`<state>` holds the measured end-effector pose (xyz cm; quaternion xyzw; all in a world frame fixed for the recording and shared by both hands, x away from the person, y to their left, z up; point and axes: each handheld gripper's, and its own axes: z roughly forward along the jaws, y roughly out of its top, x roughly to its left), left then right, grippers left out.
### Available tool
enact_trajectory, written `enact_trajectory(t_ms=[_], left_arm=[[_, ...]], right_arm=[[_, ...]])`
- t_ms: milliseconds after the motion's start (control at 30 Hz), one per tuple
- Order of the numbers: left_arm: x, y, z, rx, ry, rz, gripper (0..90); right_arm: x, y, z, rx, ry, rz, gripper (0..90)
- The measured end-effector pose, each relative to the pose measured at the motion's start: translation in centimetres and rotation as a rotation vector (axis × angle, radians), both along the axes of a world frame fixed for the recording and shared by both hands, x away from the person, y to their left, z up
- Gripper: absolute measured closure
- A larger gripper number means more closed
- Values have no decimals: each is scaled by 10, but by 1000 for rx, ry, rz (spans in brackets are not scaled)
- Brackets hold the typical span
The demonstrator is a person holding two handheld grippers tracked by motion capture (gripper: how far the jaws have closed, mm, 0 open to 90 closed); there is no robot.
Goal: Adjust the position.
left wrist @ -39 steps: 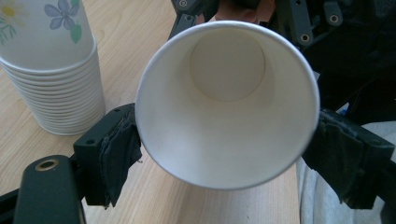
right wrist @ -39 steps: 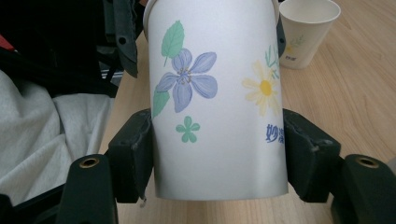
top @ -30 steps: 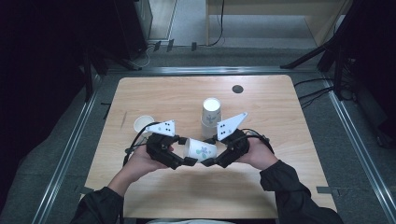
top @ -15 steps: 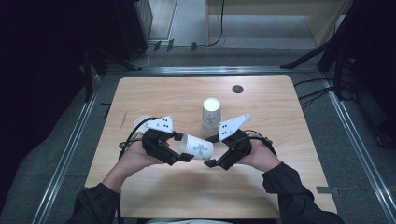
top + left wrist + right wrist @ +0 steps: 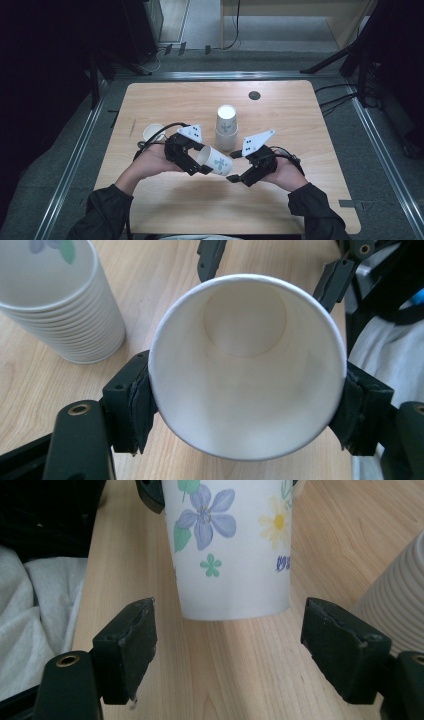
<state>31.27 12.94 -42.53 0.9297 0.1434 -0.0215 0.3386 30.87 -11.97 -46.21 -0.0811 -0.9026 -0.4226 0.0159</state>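
A white paper cup point(image 5: 216, 161) printed with flowers lies sideways above the table. My left gripper point(image 5: 199, 160) is shut on its rim. In the left gripper view the pads point(image 5: 134, 407) press both sides of the cup point(image 5: 245, 365), whose mouth faces the camera; these jaws have just been closing on it. My right gripper point(image 5: 234, 166) stands open at the cup's base. Its jaws have just been opening off the cup, then eased in slightly. In the right gripper view the cup's bottom point(image 5: 230, 550) hangs just beyond the right gripper point(image 5: 227, 645), touching neither pad.
A tall stack of upturned paper cups point(image 5: 226, 127) stands just behind both hands, also seen close by as the stack point(image 5: 60, 310) and the stack point(image 5: 395, 610). One upright cup point(image 5: 152, 132) sits at the left. A dark round disc point(image 5: 254, 95) marks the wooden table point(image 5: 300, 115).
The right jaws have come off the cup and spread wide, and that hand has drawn back slightly. The left hand has shifted a little, still carrying the cup.
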Motion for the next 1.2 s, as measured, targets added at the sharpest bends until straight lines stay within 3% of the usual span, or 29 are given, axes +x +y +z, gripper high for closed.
enact_trajectory(t_ms=[133, 200, 267, 333, 700, 1000, 1200], left_arm=[[1, -9, -2, 40, 2, -17, 244], [2, -17, -5, 89, 5, -43, 244], [2, -19, -6, 92, 15, -51, 243], [2, -26, -9, 124, 16, -68, 243], [-1, -41, -14, 193, -7, -94, 240], [-2, -42, -15, 191, -11, -102, 234], [-3, -40, -12, 151, -34, -97, 136]], right_arm=[[-1, 0, -5, -7, 3, -7, 230], [-3, 2, -10, -14, 20, -7, 230], [-2, 3, -12, -15, 24, 0, 230], [-3, 6, -17, -27, 26, -1, 234], [-6, 15, -28, -57, 21, 4, 278], [-6, 16, -28, -61, 22, 1, 339], [-6, 15, -25, -49, 10, -4, 337]])
